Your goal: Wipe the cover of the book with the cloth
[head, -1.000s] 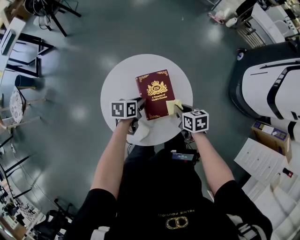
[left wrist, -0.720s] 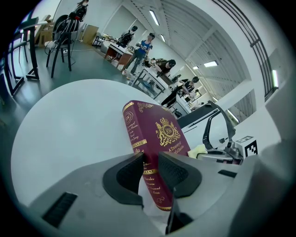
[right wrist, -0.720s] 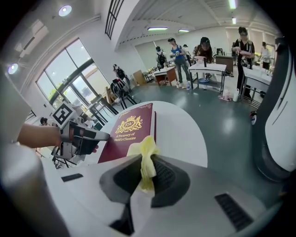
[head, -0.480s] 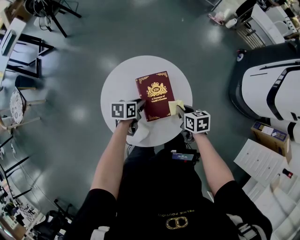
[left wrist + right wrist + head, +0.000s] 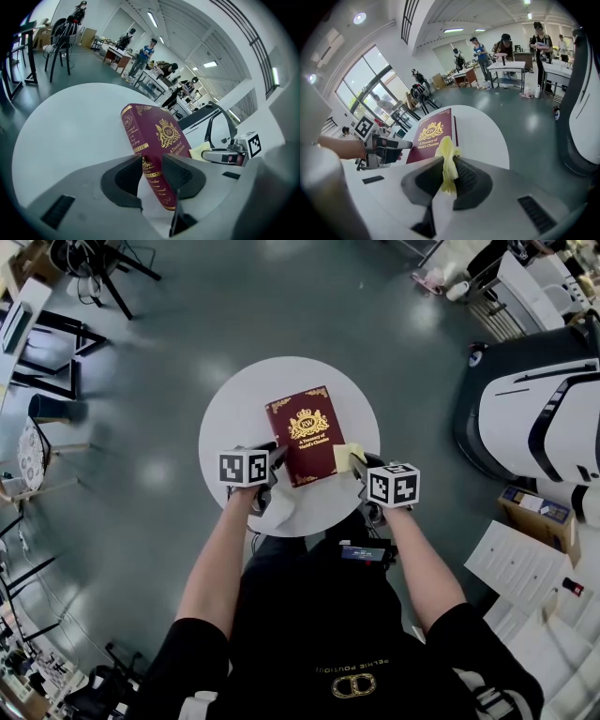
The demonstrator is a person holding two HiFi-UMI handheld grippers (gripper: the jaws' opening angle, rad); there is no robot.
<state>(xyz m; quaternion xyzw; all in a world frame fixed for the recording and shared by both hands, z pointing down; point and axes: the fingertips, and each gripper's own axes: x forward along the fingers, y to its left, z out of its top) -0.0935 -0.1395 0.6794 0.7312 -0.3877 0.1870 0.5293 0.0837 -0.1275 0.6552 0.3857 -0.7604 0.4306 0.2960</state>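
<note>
A dark red book (image 5: 305, 435) with a gold crest lies on the round white table (image 5: 239, 399). My left gripper (image 5: 272, 461) is at the book's near left edge. In the left gripper view the book's spine (image 5: 157, 140) stands between the jaws of my left gripper (image 5: 152, 169). They have just been opening, and the pads are not pressing on it. My right gripper (image 5: 359, 461) is at the book's near right corner, shut on a yellow cloth (image 5: 348, 455). The cloth (image 5: 449, 161) hangs bunched between the pads, in front of the book (image 5: 431, 137).
A large white and black machine (image 5: 534, 413) stands to the right of the table. Black chair frames (image 5: 47, 352) are at the far left. A cardboard box (image 5: 536, 507) and loose paper sheets (image 5: 516, 563) lie on the floor at the right. People work at benches far behind.
The book has turned slightly on the table. The yellow cloth, which overlapped the book's right edge, now sits just off it. Both hands stay nearly in place.
</note>
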